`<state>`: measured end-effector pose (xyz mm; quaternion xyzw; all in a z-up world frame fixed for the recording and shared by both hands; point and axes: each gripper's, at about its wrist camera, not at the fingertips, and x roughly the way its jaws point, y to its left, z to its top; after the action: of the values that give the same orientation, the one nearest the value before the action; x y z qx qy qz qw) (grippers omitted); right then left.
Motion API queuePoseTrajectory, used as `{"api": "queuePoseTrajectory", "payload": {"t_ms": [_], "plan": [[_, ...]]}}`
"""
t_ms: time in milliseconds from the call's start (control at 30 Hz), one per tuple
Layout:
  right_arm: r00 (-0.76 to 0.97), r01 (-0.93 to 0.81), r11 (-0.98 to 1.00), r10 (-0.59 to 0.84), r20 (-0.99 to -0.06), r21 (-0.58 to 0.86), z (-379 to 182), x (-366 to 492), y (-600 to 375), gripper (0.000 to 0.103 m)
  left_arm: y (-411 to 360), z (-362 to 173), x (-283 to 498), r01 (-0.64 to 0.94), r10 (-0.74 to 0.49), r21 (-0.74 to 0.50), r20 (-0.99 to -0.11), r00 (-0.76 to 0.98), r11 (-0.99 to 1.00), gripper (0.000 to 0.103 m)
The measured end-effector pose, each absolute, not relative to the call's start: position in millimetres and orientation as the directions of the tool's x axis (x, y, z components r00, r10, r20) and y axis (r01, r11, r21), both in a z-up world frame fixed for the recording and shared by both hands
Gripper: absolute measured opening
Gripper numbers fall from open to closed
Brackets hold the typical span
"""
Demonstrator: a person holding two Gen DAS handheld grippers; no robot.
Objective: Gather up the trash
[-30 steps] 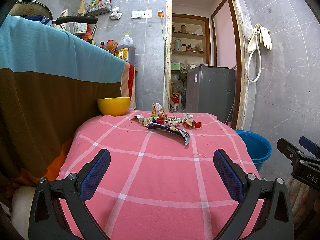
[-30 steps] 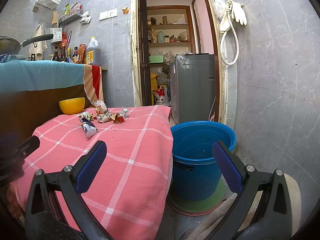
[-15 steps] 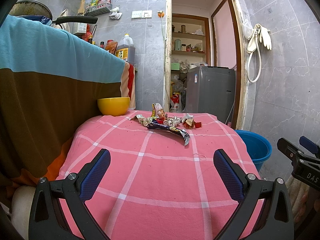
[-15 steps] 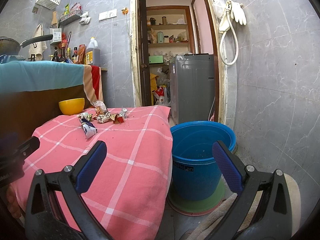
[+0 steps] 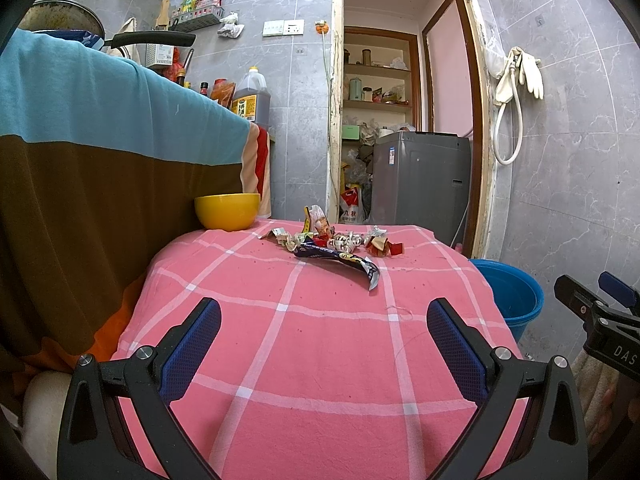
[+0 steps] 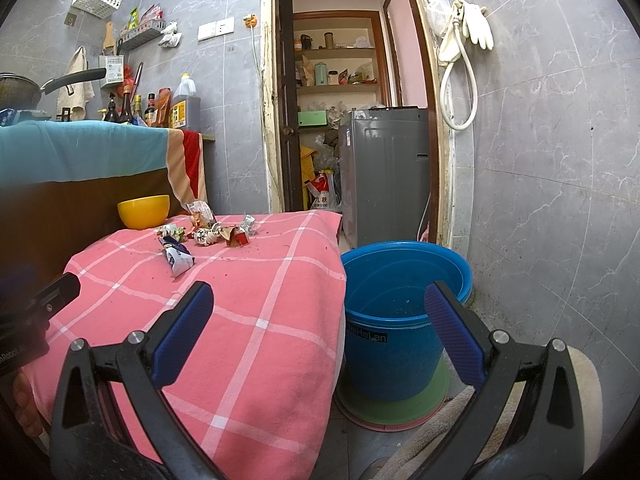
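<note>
On a pink checked tablecloth (image 5: 320,360), a heap of wrappers (image 5: 340,246) lies at the far end near a yellow bowl (image 5: 227,211). Left gripper (image 5: 324,330) and right gripper (image 6: 320,316) hover with fingers spread wide, holding nothing; a blue bucket (image 6: 400,320) stands beside the table.

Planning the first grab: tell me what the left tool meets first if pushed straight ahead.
Open, the left tool points over the pink cloth at the dark blue wrapper, probably met first; height above the cloth is unclear.
</note>
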<state>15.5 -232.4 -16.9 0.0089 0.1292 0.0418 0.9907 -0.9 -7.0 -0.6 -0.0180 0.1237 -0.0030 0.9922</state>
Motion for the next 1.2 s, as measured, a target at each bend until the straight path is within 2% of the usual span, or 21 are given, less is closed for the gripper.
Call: {"api": "queuePoseTrajectory", "payload": {"t_ms": [967,1200], "plan": [[0.958,-0.095,0.995,0.1,-0.27,0.029,-10.2,24.2,-226.5,0.103,-1.4,4.5,13.6,-0.025,0.014,-0.037,-0.273,0.962,0.999,0.101],[0.968,-0.123,0.992,0.124,-0.218,0.019,13.4,42.6,-226.2,0.103,5.8,25.3,45.7,-0.032,0.015,-0.054,-0.28,0.96,0.998,0.101]]}}
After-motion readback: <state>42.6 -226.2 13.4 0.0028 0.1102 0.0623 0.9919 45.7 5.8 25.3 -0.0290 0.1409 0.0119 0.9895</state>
